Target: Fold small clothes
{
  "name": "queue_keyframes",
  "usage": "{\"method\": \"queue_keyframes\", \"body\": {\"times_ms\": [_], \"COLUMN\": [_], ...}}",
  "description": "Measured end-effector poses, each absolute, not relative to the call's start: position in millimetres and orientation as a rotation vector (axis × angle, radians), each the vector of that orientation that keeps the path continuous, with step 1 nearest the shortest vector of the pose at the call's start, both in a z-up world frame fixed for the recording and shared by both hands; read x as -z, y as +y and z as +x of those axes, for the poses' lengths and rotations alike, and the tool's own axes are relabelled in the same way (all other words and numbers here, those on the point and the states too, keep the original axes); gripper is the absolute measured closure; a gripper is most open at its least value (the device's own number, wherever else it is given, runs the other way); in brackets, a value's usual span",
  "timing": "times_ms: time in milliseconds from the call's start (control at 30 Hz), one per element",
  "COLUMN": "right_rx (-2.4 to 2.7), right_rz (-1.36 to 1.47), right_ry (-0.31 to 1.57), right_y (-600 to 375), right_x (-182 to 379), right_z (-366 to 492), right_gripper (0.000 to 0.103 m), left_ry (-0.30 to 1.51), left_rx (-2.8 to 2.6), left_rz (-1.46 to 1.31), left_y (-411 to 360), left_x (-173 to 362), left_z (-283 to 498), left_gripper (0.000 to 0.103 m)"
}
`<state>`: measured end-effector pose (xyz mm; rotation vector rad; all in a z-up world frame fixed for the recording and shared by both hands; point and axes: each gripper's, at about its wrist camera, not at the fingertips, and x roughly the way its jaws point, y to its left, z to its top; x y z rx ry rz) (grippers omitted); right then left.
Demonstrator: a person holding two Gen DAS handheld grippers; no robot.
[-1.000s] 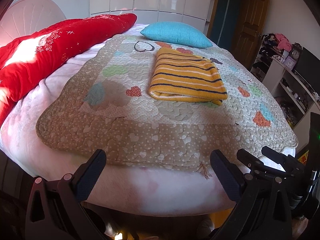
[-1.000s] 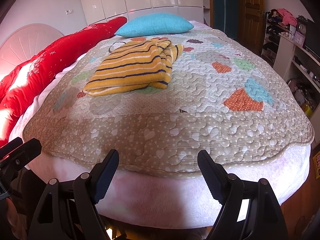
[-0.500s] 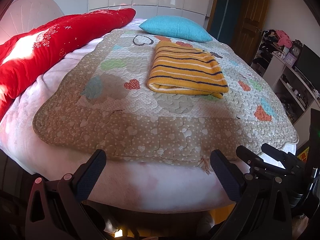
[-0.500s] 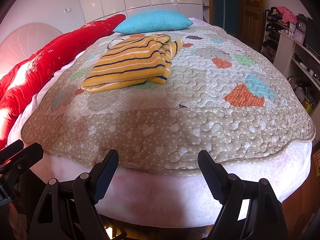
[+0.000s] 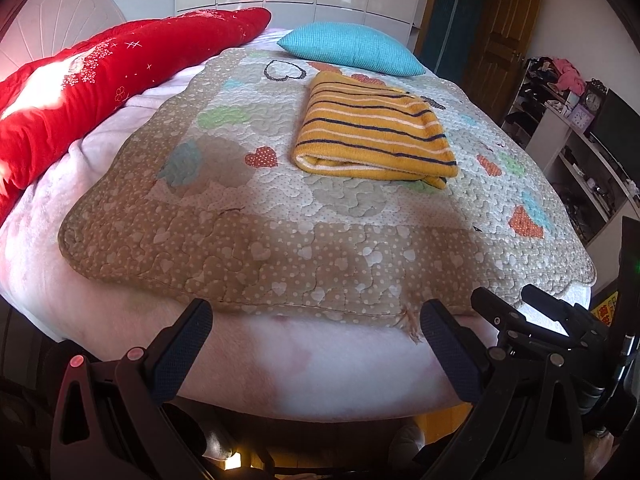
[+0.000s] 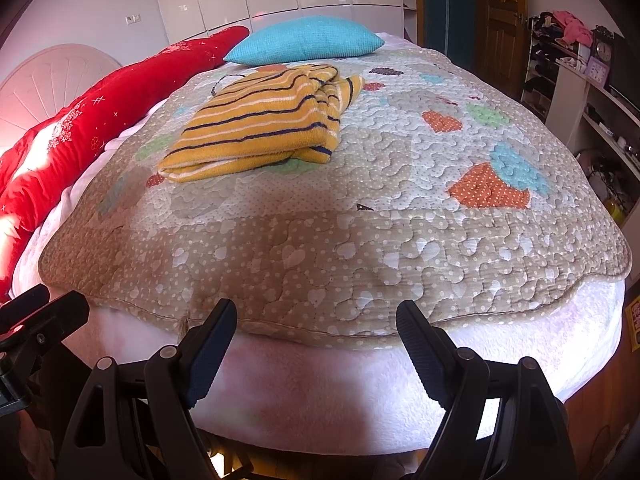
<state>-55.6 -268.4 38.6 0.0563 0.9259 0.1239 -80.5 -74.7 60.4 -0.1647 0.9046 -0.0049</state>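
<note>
Two hand-held grippers, black plastic throughout. Left gripper [image 5: 316, 322]: two long fingers [image 5: 184, 344] faced with dark blue, finely ribbed pads, mounted on angular black arms with triangular cut-outs. Round silver-grey screws at the pivots, one reddish. Right gripper [image 6: 316, 322]: same build, ribbed dark pads, grey pivot screws, triangular cut-outs. Small green light on its black housing, seen in the left view.
</note>
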Motion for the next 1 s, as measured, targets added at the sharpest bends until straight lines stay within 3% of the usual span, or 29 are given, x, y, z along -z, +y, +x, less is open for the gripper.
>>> {"method": "queue_keyframes", "body": {"times_ms": [1000], "right_rx": [-0.130], "right_rz": [0.049], "right_ry": [0.948], "right_y": [-264], "right_x": [-29], "right_z": [-55], "right_gripper": [0.016], "left_ry": [0.941], "left_rx": [-0.001], "left_rz": [-0.184], "left_y": [-70], "left_x": [-49], "left_z": [-78], "left_gripper": [0.000]}}
